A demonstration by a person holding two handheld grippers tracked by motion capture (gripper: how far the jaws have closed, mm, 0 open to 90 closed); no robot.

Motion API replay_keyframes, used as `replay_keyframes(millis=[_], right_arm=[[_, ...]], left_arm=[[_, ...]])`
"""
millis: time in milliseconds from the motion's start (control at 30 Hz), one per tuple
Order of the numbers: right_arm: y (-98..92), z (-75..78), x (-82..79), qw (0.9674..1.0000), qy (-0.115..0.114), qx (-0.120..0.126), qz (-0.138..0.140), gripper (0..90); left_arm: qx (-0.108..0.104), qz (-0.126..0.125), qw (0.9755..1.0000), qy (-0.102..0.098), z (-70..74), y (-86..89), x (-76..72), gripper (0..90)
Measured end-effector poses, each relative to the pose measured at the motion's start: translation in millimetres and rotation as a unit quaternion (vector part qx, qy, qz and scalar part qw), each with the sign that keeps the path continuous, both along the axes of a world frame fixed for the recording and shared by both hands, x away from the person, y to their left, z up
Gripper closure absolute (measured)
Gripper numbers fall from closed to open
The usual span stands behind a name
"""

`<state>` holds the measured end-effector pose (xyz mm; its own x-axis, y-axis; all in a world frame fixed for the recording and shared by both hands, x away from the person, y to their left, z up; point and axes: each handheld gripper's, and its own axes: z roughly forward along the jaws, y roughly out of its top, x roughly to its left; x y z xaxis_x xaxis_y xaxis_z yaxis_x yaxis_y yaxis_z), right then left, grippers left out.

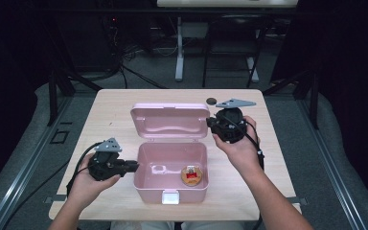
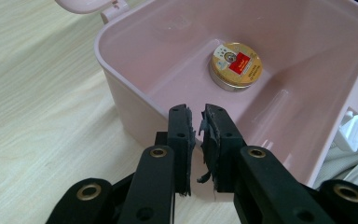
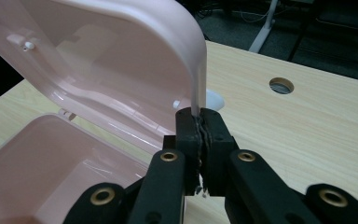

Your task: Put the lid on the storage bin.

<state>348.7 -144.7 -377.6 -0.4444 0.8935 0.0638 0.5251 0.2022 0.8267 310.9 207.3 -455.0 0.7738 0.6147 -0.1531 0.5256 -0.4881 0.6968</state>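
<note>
You're pinching the lid (image 3: pixel 121 70) right now: your right gripper (image 3: pixel 200 121) is clamped on its thin side rim, jaws pressed nearly together with just the plastic edge between them. The lid is standing up behind the box (image 1: pixel 170 175), hinged at the back wall, mid-table (image 1: pixel 115 103). That rim looks smooth, glossy and hard, so I'd guess it's slick under the pads; the worn, ragged pads you're working with won't help. The shell looks thin and light, stiff enough to swing as one piece, yet likely to flex if you twist it, so you're better off guiding it along the hinge's arc than prying. Holding near the free corner, as you are, gives you good leverage.

Your left gripper (image 2: pixel 198 123) is sitting against the box's outer left wall, jaws close together with a narrow gap and nothing between them. An empty-ish box this light would probably skate on the wood, so bracing that side makes sense.

Inside, a small round tin (image 2: pixel 236 65) is lying flat on the floor of the box, toward the latch (image 1: pixel 170 197) side; it looks rigid, low enough to clear the lid
</note>
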Motion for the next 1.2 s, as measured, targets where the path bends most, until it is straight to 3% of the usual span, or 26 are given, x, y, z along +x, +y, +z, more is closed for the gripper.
replay_keyframes(millis=[433,633,867,1000,1200], right_arm=[[-9.1,-6.4,-12.3,0.9992,0.001,0.036,0.018,85.8],[-8.4,-9.2,-18.6,0.9993,-0.009,0.033,0.016,86.0],[-12.0,-14.1,-22.9,0.9985,-0.011,0.049,0.021,86.1],[-14.7,-16.1,-24.0,0.9978,-0.004,0.06,0.026,86.3],[-14.5,-18.5,-31.0,0.998,-0.011,0.054,0.03,85.7]], left_arm=[[0.01,0.005,0.9999,-0.008,2.2,0.0,0.6,74.5],[0.006,0.017,0.9995,-0.024,9.1,3.8,1.2,68.7],[-0.004,0.033,0.9984,-0.045,21.6,12.3,2.7,67.2],[-0.014,0.03,0.9978,-0.058,27.2,8.4,5.6,67.1],[-0.008,0.03,0.9963,-0.08,39.3,1.4,8.0,66.9]])
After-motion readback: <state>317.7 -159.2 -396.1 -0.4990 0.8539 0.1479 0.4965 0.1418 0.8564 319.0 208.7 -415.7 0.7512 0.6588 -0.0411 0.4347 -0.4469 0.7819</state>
